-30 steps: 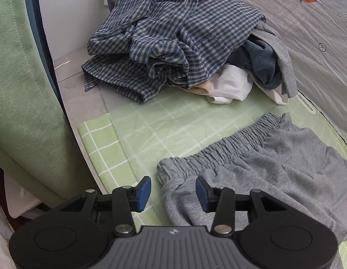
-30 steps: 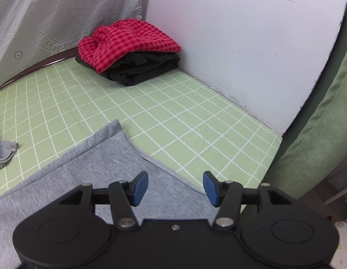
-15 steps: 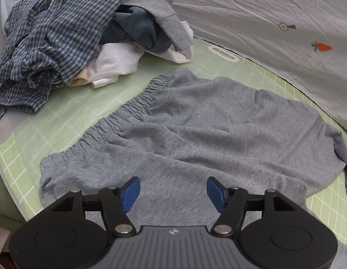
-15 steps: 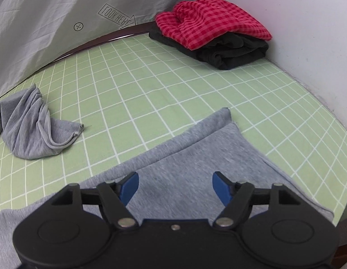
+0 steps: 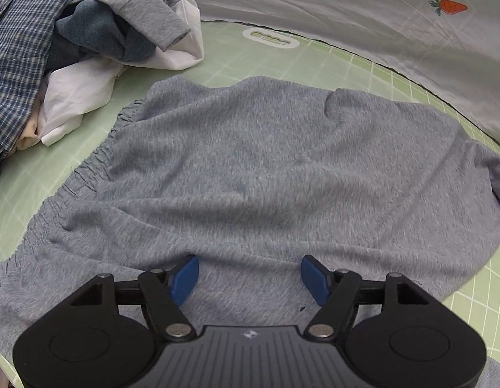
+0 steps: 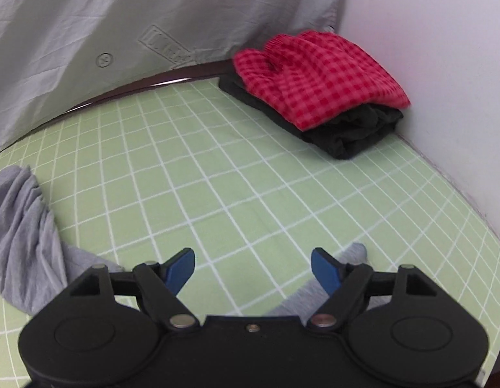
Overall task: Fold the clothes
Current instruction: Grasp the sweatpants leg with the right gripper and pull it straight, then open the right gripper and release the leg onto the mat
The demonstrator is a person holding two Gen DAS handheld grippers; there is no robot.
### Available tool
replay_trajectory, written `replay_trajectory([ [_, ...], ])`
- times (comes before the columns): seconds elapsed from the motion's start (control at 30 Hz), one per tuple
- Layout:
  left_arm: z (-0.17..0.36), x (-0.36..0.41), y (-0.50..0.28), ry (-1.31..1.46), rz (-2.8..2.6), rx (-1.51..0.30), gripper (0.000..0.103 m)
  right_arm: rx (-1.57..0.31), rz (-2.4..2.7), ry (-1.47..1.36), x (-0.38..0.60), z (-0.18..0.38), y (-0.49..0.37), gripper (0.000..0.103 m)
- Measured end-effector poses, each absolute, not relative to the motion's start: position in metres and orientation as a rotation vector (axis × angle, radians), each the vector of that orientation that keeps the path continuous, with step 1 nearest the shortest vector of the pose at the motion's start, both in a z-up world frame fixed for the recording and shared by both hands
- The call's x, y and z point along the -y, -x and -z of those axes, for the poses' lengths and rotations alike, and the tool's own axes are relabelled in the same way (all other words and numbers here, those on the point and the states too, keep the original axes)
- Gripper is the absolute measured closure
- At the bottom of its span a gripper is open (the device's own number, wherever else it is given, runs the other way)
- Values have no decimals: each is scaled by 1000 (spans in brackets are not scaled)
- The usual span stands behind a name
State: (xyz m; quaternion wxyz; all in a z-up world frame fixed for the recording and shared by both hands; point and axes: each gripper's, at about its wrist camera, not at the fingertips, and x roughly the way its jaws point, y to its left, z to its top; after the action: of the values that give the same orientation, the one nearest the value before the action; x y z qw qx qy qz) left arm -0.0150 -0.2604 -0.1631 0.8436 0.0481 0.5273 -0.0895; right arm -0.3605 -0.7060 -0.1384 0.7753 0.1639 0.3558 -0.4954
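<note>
Grey sweatpants lie spread on the green checked mat, elastic waistband at the left. My left gripper is open and empty, just above the near part of the pants. In the right wrist view a bunched grey leg lies at the left and a grey corner shows by the right finger. My right gripper is open and empty over the bare mat.
A pile of unfolded clothes, with a blue plaid shirt, lies at the far left. A folded stack, red checked on black, sits by the white wall. A grey printed sheet hangs behind.
Both grippers have opened wider. The left one has swung right from the waistband to over the middle of the pants. The right one has moved forward off the grey cloth to over the mat.
</note>
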Motion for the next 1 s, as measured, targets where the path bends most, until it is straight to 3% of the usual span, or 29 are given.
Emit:
replay_trajectory([
  [0.23,173,272,16,-128,158,-1113,21,-747,768,-315,681,136,289,55],
  [0.5,177,273,8,-133,152,-1128,11,-816,674,-351,680,148,264,58],
  [0.53,177,275,8,-138,150,-1126,10,-830,677,-350,681,149,264,66],
  [0.57,177,276,7,-143,148,-1124,9,-838,674,-361,684,150,267,83],
  [0.63,178,278,7,-155,146,-1120,6,-835,667,-392,691,149,274,97],
  [0.8,179,280,5,-176,141,-1114,0,-778,714,-366,704,134,287,100],
  [1.0,180,278,1,-152,154,-1128,0,-670,922,-294,765,104,306,100],
])
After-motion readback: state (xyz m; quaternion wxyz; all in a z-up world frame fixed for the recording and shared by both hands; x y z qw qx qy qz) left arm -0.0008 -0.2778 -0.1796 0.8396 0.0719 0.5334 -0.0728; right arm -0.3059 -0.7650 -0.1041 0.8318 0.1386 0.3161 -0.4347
